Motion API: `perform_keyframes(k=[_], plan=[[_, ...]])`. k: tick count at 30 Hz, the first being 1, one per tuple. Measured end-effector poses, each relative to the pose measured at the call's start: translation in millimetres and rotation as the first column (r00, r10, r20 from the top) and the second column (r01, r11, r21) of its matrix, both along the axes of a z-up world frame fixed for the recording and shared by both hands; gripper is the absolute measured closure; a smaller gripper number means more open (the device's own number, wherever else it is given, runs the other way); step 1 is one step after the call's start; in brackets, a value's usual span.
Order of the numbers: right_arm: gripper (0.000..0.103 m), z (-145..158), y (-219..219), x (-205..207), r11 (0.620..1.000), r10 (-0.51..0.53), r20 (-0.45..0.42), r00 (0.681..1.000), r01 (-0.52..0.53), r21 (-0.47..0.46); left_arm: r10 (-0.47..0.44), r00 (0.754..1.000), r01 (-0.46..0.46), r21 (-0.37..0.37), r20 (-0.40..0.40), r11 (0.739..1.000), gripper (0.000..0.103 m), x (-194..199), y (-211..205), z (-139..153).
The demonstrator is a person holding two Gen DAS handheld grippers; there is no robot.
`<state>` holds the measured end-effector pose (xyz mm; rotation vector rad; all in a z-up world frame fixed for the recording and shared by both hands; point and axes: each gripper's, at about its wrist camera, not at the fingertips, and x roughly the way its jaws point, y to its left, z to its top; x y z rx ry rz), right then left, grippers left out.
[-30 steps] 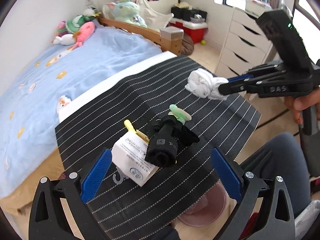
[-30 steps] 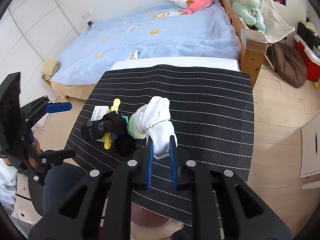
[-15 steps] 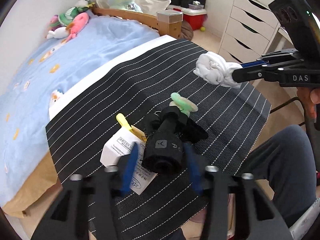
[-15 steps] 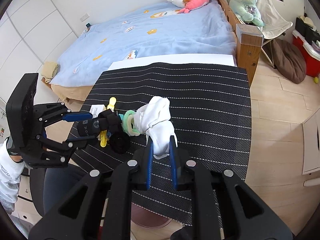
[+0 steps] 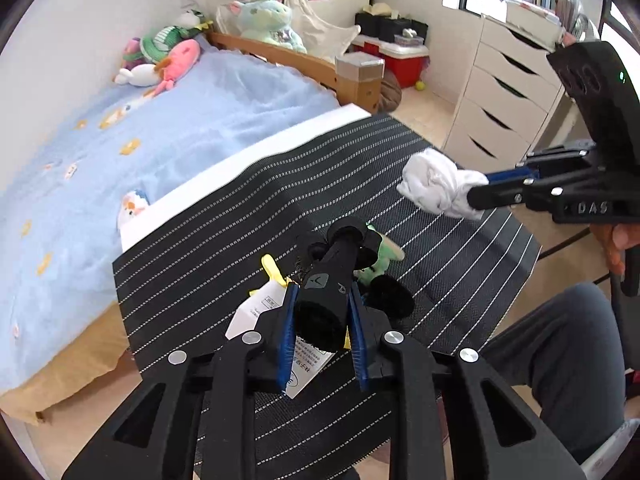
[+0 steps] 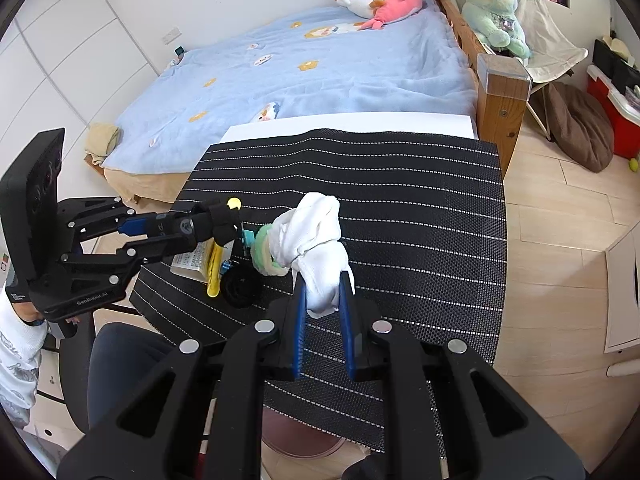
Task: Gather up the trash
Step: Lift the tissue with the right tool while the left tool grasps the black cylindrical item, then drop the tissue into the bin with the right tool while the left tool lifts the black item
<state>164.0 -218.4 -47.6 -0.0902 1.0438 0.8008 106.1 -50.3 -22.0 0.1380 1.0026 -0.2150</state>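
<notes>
My left gripper (image 5: pixel 322 322) is shut on a rolled black sock (image 5: pixel 328 284) and holds it tilted up off the striped black mat (image 5: pixel 224 220); it also shows in the right wrist view (image 6: pixel 160 226). My right gripper (image 6: pixel 322 308) is shut on a crumpled white cloth (image 6: pixel 312 236), held above the mat; the cloth also shows in the left wrist view (image 5: pixel 436 184). Under the sock lie a white paper carton (image 5: pixel 260 312), a yellow clip (image 6: pixel 214 266), a green ring (image 6: pixel 262 254) and a black round piece (image 6: pixel 238 286).
A bed with a blue blanket (image 6: pixel 320 68) and plush toys lies behind the mat. A white drawer unit (image 5: pixel 504 96) stands at the right. A reddish bin (image 6: pixel 300 438) sits on the floor under the mat's near edge. A person's knee (image 5: pixel 560 344) is at the right.
My left gripper moved forward, closed on the black sock and lifted its far end off the mat. My right gripper kept hold of the white cloth and barely moved.
</notes>
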Motion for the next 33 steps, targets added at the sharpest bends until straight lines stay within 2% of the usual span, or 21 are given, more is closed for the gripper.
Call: perform_keyframes(k=[10, 21, 26, 33], plan=[[0.088, 28, 4, -31, 0.999, 0.045, 0.074, 0.996, -0.045, -0.001, 0.045, 0.997, -0.042, -0.049, 0.066, 0.998, 0.080, -27, 4, 33], [0.088, 59, -3, -102, 0.993, 0.116, 0.179, 0.977, -0.115, -0.015, 0.064, 0.987, -0.050, -0.098, 0.144, 0.994, 0.080, -85, -1, 61], [0.088, 61, -7, -133, 0.991, 0.135, 0.195, 0.971, -0.134, -0.020, 0.062, 0.985, -0.048, -0.094, 0.158, 0.994, 0.080, -109, -8, 60], [0.088, 50, -14, -166, 0.988, 0.153, 0.173, 0.973, -0.150, -0.033, 0.063, 0.989, -0.048, -0.115, 0.136, 0.992, 0.080, -136, -13, 41]])
